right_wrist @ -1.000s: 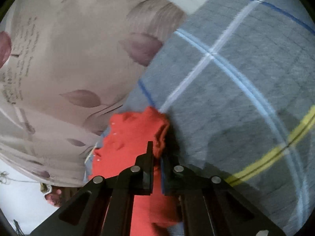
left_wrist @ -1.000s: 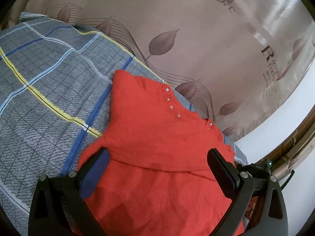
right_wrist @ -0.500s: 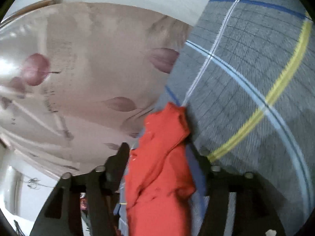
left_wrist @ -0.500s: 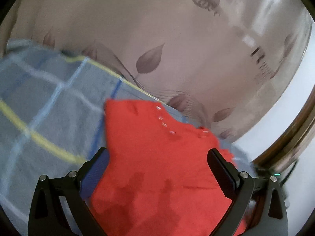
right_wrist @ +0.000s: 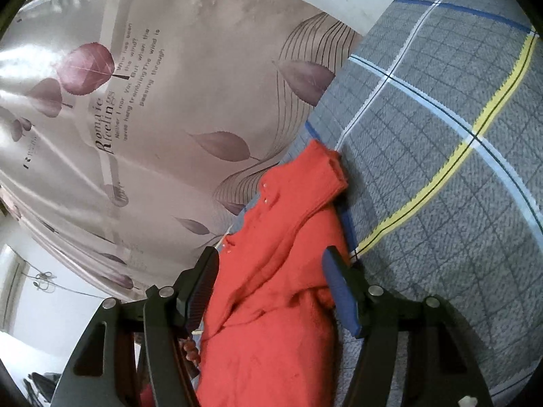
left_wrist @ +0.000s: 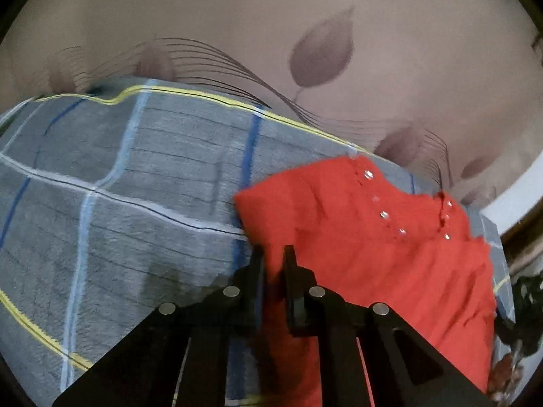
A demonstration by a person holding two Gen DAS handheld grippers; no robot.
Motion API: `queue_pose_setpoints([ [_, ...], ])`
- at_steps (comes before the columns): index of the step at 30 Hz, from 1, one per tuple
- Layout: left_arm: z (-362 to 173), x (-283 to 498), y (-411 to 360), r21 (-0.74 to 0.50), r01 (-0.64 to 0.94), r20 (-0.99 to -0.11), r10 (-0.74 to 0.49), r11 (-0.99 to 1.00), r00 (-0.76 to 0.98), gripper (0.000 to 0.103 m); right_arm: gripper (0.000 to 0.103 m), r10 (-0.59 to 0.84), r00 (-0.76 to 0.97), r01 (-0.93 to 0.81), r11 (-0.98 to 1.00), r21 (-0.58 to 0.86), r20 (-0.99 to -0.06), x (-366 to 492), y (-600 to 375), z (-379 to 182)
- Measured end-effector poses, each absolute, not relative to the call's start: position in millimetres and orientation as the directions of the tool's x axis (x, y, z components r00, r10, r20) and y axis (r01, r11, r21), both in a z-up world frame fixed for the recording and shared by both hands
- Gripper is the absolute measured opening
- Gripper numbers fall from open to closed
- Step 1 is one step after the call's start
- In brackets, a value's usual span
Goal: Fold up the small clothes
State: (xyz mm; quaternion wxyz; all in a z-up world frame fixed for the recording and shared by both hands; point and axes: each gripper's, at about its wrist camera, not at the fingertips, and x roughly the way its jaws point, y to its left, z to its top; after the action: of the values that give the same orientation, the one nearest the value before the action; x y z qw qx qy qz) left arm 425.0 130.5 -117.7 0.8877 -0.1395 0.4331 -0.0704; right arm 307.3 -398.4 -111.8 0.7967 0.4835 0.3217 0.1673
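Left tongs (left_wrist: 273, 254) clamped; right tongs (right_wrist: 269, 261) spread apart.

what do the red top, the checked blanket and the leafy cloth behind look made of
Small red knitted top: looks like soft wool or acrylic knit, matt and fuzzy, with small shiny beads near the neck. Grey checked blanket: seems a plush fleece, with short brushed pile. Beige leaf-print cloth: probably satin or polyester, since it shows glossy highlights.

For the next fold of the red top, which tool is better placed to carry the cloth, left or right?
Probably left. The left tool is already closed on the red top at its edge beside the grey plaid blanket, so it can pull straight away. The right tool stands open around the cloth, gripping nothing.
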Motion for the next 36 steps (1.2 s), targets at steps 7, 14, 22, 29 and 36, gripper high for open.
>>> queue_pose_setpoints([
  [7, -120.2, 421.7, 163.7, -0.288, -0.120, -0.730, -0.136, 0.950, 0.670, 0.003, 0.061, 0.573, 0.743, 0.040, 0.478, 0.878, -0.346, 305.6, -398.2, -110.7],
  [14, -108.1, 408.3, 172.4, -0.287, -0.123, -0.699, -0.120, 0.950, 0.705, 0.005, 0.060, 0.566, 0.748, 0.042, 0.482, 0.875, -0.348, 303.4, -398.2, -111.2],
  [22, -67.8, 296.2, 155.5, -0.398, 0.055, -0.642, -0.320, 0.916, 0.697, 0.066, 0.063, 0.586, 0.690, 0.053, 0.545, 0.837, -0.426, 262.5, -384.6, -91.7],
  [29, -80.4, 179.3, 141.9, -0.524, 0.188, -0.661, -0.536, 0.831, 0.525, 0.066, 0.064, 0.629, 0.538, 0.025, 0.654, 0.756, -0.562, 134.8, -350.1, -79.1],
  [36, -84.1, 127.4, 117.5, -0.672, 0.206, -0.568, -0.673, 0.712, 0.474, 0.066, 0.065, 0.669, 0.434, -0.027, 0.680, 0.733, -0.604, 57.6, -310.6, -75.8],
])
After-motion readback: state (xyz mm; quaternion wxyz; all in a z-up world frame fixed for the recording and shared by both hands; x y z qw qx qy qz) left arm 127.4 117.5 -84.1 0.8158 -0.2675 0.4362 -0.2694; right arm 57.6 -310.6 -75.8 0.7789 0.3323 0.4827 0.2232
